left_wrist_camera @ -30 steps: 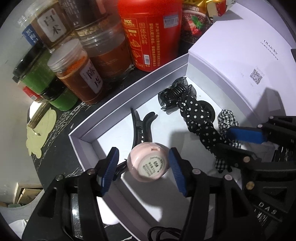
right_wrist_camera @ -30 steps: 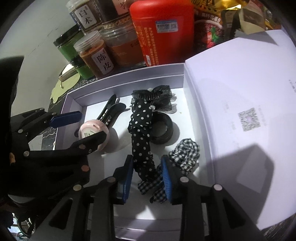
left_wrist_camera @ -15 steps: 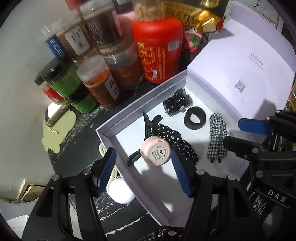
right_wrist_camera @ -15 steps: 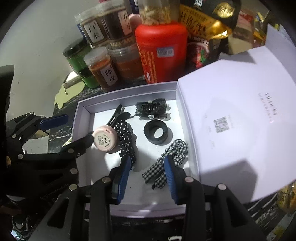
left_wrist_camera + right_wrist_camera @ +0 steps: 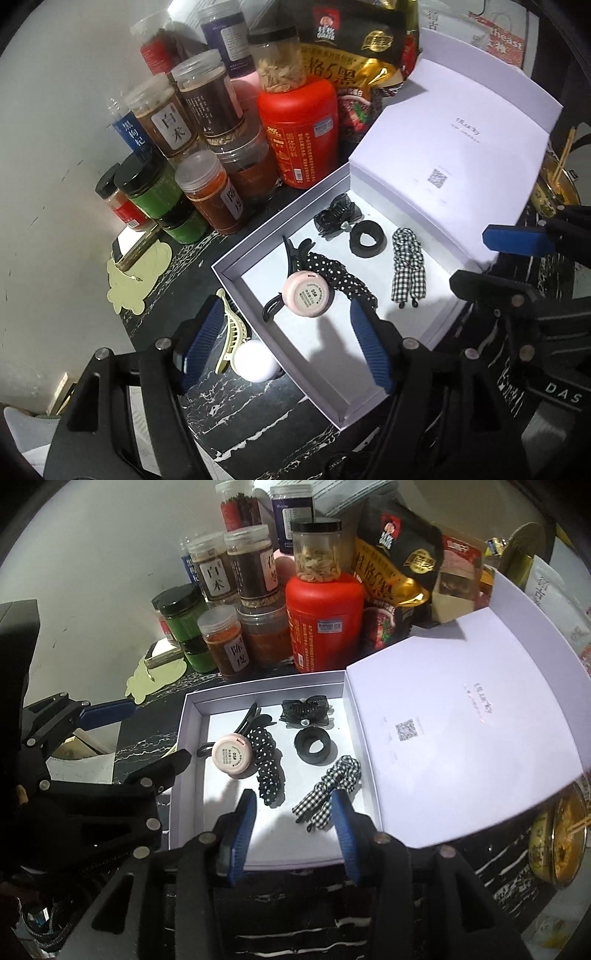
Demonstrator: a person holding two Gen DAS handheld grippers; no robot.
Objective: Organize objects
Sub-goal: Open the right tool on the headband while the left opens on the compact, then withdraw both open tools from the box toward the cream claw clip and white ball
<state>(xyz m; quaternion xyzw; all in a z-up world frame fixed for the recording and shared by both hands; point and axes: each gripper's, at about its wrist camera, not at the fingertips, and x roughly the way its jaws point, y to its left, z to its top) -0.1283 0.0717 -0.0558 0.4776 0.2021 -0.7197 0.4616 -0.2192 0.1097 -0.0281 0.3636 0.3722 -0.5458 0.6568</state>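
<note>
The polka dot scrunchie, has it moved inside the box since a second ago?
Yes. The polka dot scrunchie has shifted leftward from beside the black ring to lie against the pink compact, leaving a bare gap beside the ring.

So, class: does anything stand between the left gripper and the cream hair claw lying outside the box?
Nothing visible does. The cream hair claw lies beside the box, just below the left gripper, whose empty fingers are opening.

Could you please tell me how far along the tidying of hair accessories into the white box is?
Done: the pink round compact, polka-dot scrunchie, checked bow, black ring and black lace clip lie in the white box. In hand: nothing; both jaws are opening, empty. Left: the cream claw clip and white round case outside.
</note>
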